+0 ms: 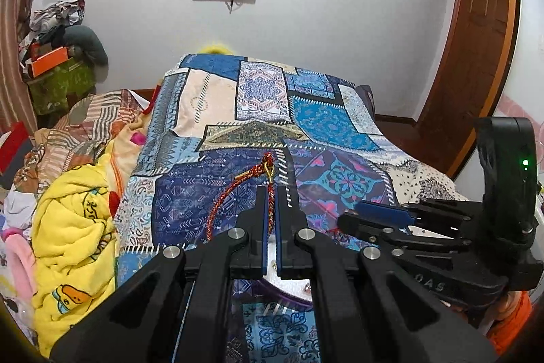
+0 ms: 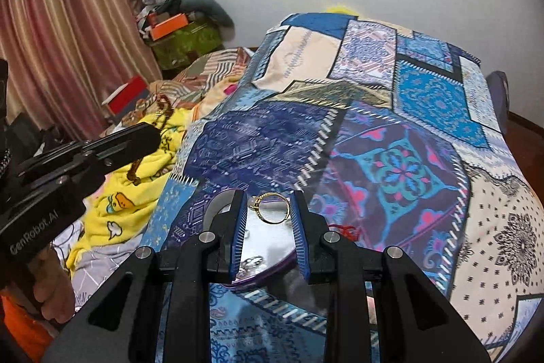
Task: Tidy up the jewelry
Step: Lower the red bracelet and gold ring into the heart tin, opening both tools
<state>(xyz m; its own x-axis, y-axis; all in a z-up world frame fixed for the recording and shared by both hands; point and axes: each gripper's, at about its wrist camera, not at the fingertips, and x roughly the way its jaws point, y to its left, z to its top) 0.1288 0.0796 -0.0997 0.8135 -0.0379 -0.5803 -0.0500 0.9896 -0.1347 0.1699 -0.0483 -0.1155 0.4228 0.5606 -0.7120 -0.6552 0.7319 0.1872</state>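
Note:
My left gripper (image 1: 271,193) is shut on a red and gold braided cord bracelet (image 1: 224,198), which loops out to the left above the patchwork bedspread (image 1: 210,97). My right gripper (image 2: 268,198) holds a gold ring (image 2: 273,208) between its blue pads, jaws partly closed on it, above a round purple-rimmed mirror tray (image 2: 268,247). A small silver piece (image 2: 252,261) lies on the tray. The right gripper also shows in the left wrist view (image 1: 367,213), and the left gripper in the right wrist view (image 2: 149,135).
A yellow cartoon blanket (image 1: 74,220) and striped bedding lie left of the bedspread. A red thread piece (image 2: 346,231) lies by the tray. Boxes and clothes are piled in the far corner (image 1: 57,56). A wooden door (image 1: 476,50) stands at the right.

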